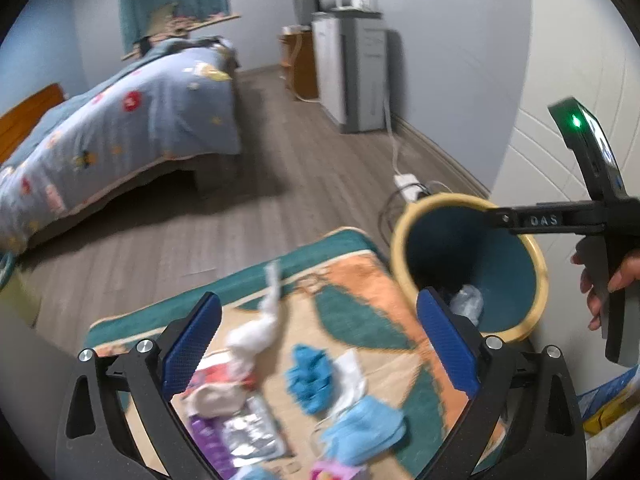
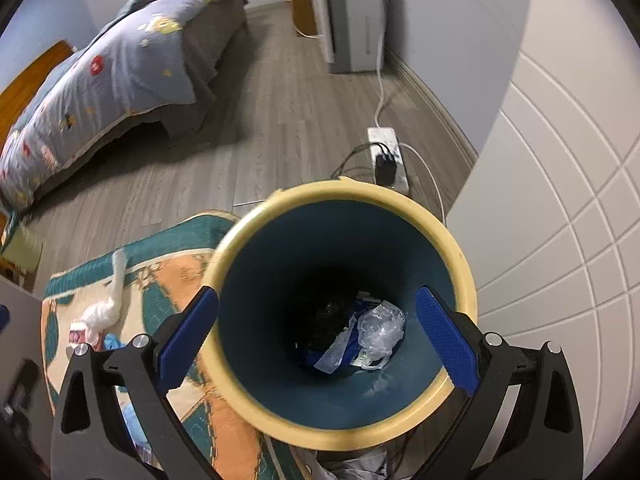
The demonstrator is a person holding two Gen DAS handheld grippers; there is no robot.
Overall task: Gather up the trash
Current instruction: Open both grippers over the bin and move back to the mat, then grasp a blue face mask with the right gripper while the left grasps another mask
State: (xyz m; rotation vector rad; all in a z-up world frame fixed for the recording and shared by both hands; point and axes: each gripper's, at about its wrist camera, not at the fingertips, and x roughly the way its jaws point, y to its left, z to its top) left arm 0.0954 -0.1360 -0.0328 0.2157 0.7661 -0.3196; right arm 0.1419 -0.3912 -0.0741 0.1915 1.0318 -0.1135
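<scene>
A teal trash bin with a cream rim (image 2: 464, 264) stands at the rug's corner and shows in the left wrist view (image 1: 400, 216) too. Crumpled plastic and wrappers (image 2: 376, 332) lie at its bottom. My right gripper (image 2: 316, 340) is open and empty, right above the bin's mouth. My left gripper (image 1: 320, 352) is open and empty above trash on the rug: a white tissue wad (image 1: 256, 332), a blue glove (image 1: 310, 376), blue face masks (image 1: 360, 428), a silver wrapper (image 1: 252, 432) and a purple wrapper (image 1: 208, 440).
The patterned rug (image 1: 360, 280) lies on a wooden floor. A bed with a blue quilt (image 1: 120, 120) is at the left. A white power strip with cables (image 2: 386, 156) lies behind the bin. A grey cabinet (image 1: 352, 72) stands by the wall.
</scene>
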